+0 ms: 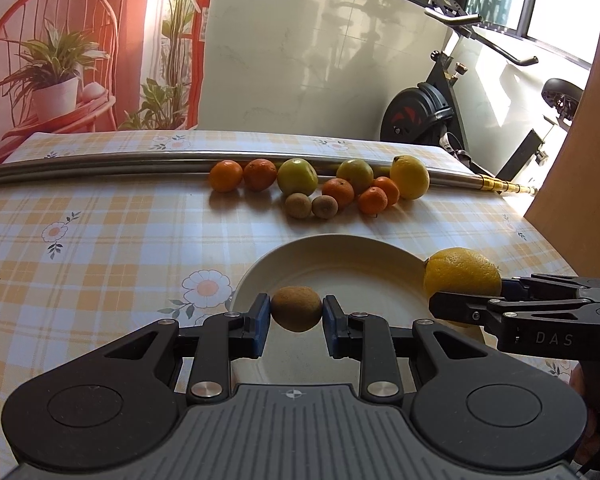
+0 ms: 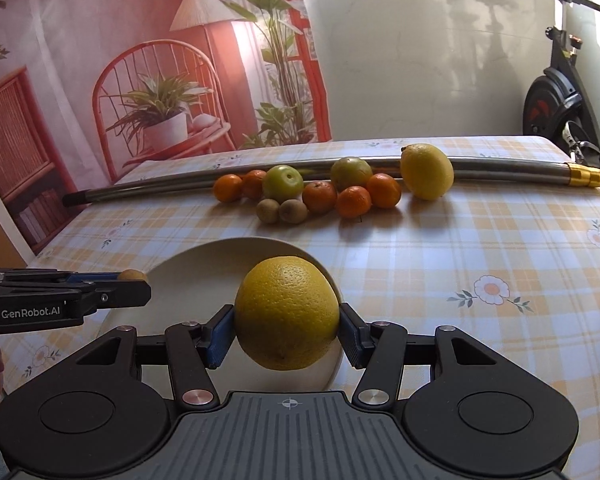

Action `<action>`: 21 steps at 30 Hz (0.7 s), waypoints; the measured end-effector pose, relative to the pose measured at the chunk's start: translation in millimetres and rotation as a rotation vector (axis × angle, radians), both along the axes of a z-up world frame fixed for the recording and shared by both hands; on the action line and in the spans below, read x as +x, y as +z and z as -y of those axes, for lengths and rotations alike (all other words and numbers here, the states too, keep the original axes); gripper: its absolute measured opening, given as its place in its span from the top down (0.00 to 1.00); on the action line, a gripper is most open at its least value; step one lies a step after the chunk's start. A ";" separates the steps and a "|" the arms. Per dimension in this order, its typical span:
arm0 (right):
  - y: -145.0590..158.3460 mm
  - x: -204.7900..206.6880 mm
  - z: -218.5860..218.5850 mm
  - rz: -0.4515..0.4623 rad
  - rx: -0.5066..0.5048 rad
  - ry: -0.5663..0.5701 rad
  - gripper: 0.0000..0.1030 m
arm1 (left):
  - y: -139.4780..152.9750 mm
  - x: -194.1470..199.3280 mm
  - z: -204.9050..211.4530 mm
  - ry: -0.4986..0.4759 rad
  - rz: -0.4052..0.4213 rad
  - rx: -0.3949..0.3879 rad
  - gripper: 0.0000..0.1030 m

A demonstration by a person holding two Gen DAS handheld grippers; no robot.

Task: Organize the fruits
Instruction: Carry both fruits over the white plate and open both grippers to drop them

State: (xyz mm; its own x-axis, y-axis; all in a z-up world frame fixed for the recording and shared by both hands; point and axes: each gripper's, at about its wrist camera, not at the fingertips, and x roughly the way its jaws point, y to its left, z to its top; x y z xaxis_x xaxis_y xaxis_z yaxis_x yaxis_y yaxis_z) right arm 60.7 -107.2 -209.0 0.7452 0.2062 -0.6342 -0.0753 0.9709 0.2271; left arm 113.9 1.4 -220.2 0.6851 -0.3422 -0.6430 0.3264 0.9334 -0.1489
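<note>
my left hand-held gripper [image 1: 296, 314] pinches a kiwi [image 1: 296, 309], its long axis crosswise between the pads, low centre of the left wrist view, over the plate [image 1: 340, 256]. my right hand-held gripper [image 2: 287, 328] pinches a lemon [image 2: 287, 313] over the plate's right rim. both drops lie straight below; the left looks nearer the plate's middle, though height above it is hard to judge.

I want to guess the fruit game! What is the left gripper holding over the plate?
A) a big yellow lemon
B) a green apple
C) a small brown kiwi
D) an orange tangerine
C: the left gripper has its blue fingers pressed on both sides of a small brown kiwi, above the plate; the big yellow lemon is in the right gripper.
</note>
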 end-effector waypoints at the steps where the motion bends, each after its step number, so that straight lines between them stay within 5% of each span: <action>1: -0.9 -0.4 -1.3 -0.005 -0.007 0.008 0.51 | -1.5 -0.4 1.0 -0.002 -0.002 0.005 0.71; 21: -10.0 0.5 -14.6 -0.045 -0.062 0.059 0.51 | -16.3 -0.5 -1.1 0.022 -0.071 0.055 0.71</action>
State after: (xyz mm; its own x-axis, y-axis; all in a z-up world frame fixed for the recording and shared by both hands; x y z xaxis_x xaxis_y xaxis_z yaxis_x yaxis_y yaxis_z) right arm 61.2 -92.6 -219.0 0.7036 0.2080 -0.6794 -0.1238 0.9775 0.1710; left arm 113.4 2.5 -236.5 0.6444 -0.2905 -0.7073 0.2960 0.9477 -0.1196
